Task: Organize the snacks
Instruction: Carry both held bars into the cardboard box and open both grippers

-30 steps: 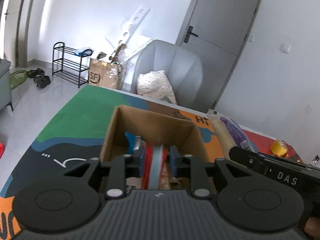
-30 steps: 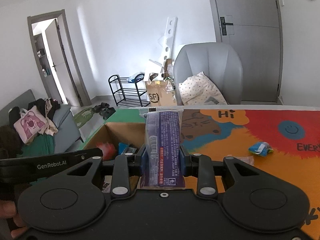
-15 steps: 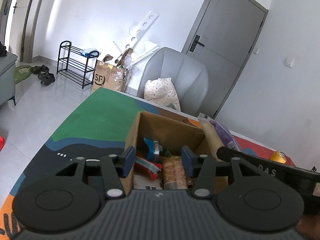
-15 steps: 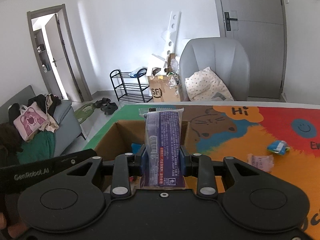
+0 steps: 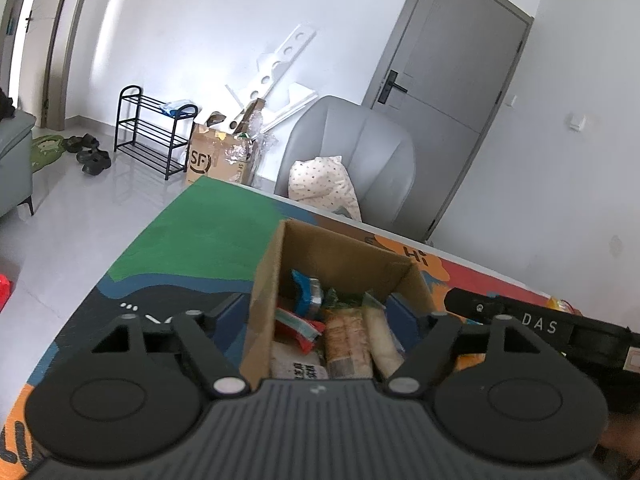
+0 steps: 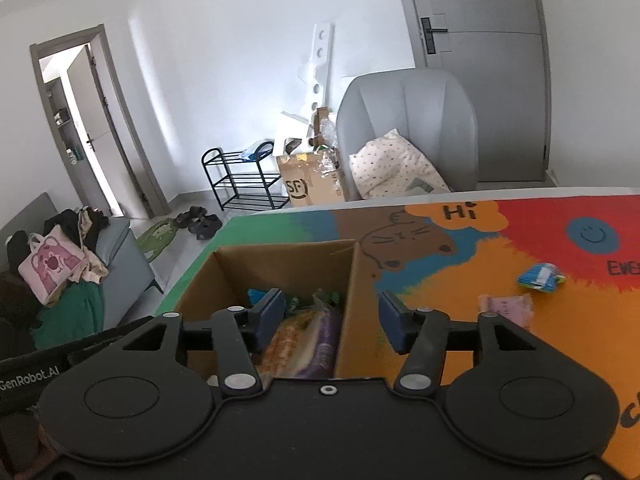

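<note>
An open cardboard box (image 5: 340, 252) (image 6: 280, 264) stands on the colourful table mat and holds several snack packs. My left gripper (image 5: 316, 320) is open and empty above the box, over a red-and-blue pack (image 5: 298, 326) and biscuit packs (image 5: 348, 340). My right gripper (image 6: 330, 316) is open and empty above the box's right wall; the purple snack pack (image 6: 322, 340) lies inside the box below it. A blue snack (image 6: 538, 276) and a pink snack (image 6: 506, 306) lie loose on the mat to the right.
A grey armchair (image 6: 408, 120) with a spotted pillow stands behind the table. A black shoe rack (image 5: 150, 136) and an SF carton (image 5: 216, 160) are on the floor. A sofa with bags (image 6: 60, 264) is at the left.
My left gripper opened and let the red-and-blue pack fall into the box. My right gripper opened and released the purple pack, which now lies in the box.
</note>
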Demonstrator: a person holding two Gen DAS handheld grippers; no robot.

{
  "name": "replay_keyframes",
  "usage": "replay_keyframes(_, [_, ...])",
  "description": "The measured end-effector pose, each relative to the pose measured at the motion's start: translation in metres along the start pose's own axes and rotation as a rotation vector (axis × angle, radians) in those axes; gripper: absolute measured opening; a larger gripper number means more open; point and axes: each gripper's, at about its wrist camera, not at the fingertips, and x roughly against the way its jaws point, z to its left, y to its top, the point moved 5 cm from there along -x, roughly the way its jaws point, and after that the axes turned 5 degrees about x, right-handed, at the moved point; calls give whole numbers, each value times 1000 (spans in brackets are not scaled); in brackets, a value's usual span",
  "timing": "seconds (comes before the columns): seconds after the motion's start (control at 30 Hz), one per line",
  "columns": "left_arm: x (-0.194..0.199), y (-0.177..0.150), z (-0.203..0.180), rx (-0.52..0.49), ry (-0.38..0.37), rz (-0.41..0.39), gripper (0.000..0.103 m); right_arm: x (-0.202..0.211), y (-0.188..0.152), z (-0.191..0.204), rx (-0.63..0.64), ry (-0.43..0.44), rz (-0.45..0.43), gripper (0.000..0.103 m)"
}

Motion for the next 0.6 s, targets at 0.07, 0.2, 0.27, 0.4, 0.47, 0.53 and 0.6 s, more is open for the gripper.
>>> replay_keyframes(0.07, [-2, -3, -7, -15, -2, 7, 81, 3, -2, -6, -5, -5, 3, 58])
replay_keyframes(0.2, [-5, -9, -19, -45, 18, 23, 87, 10, -7, -20, -13, -11, 16, 65])
replay_keyframes(0.27, [-6, -12, -23, -53, 34, 31, 89, 14, -10, -25, -13, -2, 28, 70])
replay_keyframes(0.4, [-9, -20, -31, -67, 59, 66, 90, 22, -15, -33, -10, 21, 32, 78])
replay_keyframes(0.47, [-10, -24, -36, -73, 66, 81, 90, 24, -17, -36, -11, 33, 34, 82])
replay_keyframes(0.53, [-10, -28, -41, -84, 72, 92, 91, 26, -19, -41, -15, 43, 39, 84])
replay_keyframes(0.6, [-9, -30, -48, -97, 76, 101, 91, 28, -22, -46, -26, 53, 46, 87])
